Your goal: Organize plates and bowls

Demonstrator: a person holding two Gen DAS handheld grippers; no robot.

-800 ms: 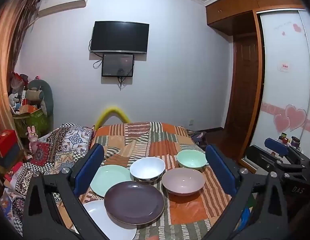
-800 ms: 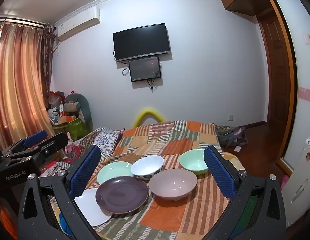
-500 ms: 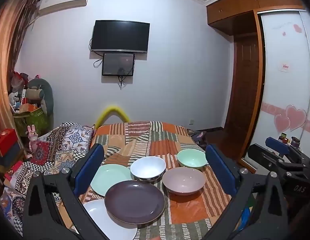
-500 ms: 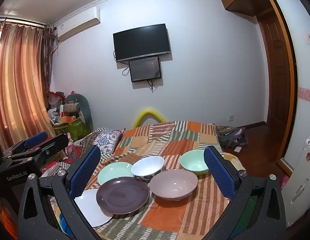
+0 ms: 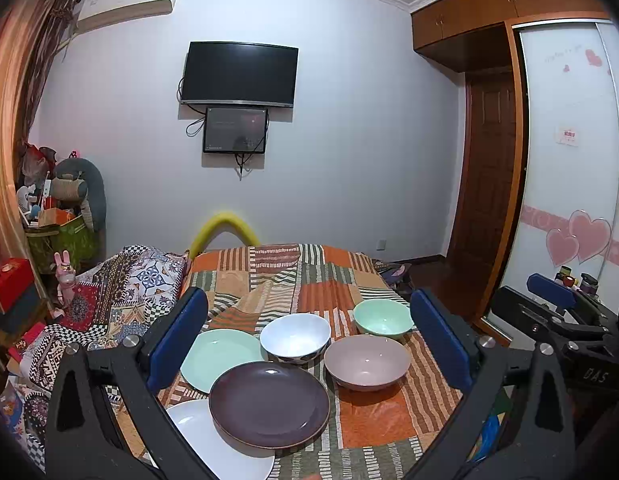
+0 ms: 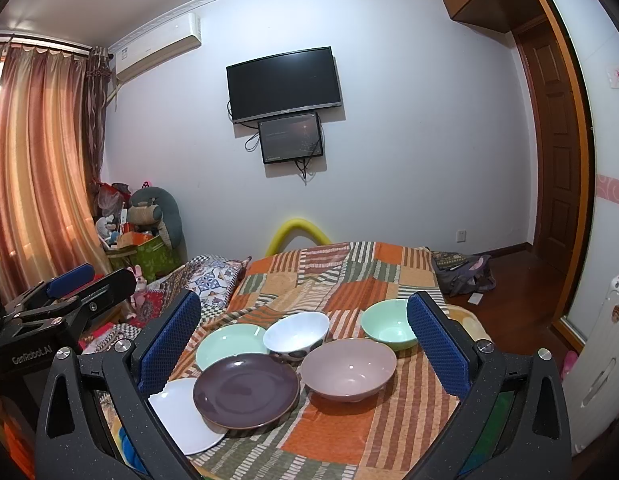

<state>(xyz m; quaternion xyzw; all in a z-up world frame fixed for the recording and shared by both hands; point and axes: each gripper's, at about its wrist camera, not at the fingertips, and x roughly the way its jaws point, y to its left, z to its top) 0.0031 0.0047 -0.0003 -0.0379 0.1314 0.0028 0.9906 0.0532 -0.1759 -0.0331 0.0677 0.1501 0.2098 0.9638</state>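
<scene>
Left wrist view: your fingers [image 5: 309, 340] stand apart, empty; the purple plate [image 5: 269, 404] lies just ahead, centred between them.

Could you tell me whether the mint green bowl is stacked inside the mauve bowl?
No, the mint green bowl sits by itself on the striped patchwork cloth, behind and right of the mauve bowl.

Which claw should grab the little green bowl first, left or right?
Probably the right claw: the green bowl sits at the right end of the dishes, beside its right finger. Both claws are open and empty.
</scene>
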